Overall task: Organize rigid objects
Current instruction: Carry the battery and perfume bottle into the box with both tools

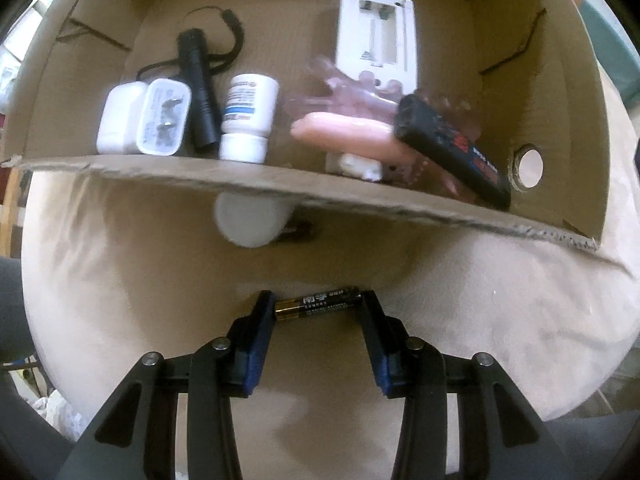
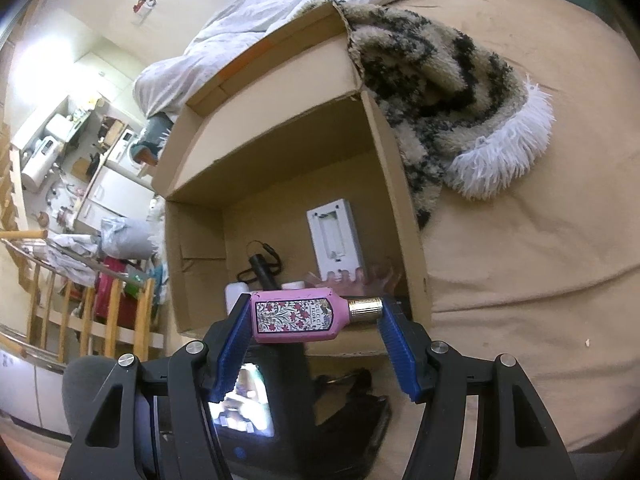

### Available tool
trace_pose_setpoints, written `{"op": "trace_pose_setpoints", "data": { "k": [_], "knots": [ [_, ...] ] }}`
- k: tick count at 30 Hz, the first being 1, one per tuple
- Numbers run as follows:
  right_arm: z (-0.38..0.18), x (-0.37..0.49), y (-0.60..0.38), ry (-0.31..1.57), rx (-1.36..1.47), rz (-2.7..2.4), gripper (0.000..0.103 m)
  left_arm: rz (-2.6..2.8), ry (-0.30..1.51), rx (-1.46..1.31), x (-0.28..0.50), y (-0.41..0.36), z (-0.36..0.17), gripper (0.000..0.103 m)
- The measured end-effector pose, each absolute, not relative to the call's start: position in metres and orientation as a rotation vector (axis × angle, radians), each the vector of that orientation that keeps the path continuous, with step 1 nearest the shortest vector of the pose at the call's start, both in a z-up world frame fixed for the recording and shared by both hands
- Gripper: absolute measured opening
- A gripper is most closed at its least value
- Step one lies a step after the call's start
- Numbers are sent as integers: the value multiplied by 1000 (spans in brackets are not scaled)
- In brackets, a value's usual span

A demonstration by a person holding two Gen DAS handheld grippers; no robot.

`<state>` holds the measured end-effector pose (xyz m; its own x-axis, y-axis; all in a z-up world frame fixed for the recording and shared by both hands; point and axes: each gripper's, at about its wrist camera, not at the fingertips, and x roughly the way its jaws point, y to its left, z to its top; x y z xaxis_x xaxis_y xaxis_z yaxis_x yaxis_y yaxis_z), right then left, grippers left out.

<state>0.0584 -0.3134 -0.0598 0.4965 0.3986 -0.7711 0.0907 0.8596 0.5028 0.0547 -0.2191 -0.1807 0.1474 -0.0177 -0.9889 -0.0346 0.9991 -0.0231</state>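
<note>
Battery, black and gold, lying crosswise at 6 o'clock in the left wrist view, being pinched end to end by the left hand-held gripper, fingers closed only as far as the cell's length, hovering over the tan bedsheet just short of the cardboard box. Lying inside the box: two white plug adapters at 10 o'clock, black flashlight beside them, white pill bottle near centre, white battery case at 1 o'clock, black remote tilting at 3 o'clock over a pink, partly blurred item. White cap sitting outside, touching the near box wall.

Pink perfume bottle, floral label and gold cap, being gripped lengthwise by the right hand-held gripper, fingers spread wide across base and cap, hanging over the box's near edge. Shaggy rug lying at 1 o'clock beside the box; white blanket bunching at 12 o'clock.
</note>
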Motion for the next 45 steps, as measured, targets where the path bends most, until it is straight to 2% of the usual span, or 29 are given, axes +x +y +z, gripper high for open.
{"op": "trace_pose_setpoints", "data": {
  "k": [10,19,28,36,45],
  "knots": [
    [-65,59,-296,1071,424,183,66,18,1391,-39,40,-141,-149,39],
    [-51,58,-283,1037,359,204,66,7,1215,-73,43,-70,-81,39],
    [-42,88,-265,1018,318,229,66,-27,1050,-43,79,-56,-24,39],
    [-38,124,-251,993,265,255,66,-25,1036,-6,134,-58,-38,39],
    [-70,134,-231,1028,206,283,66,-65,1055,20,155,-69,-70,39]
  ]
}}
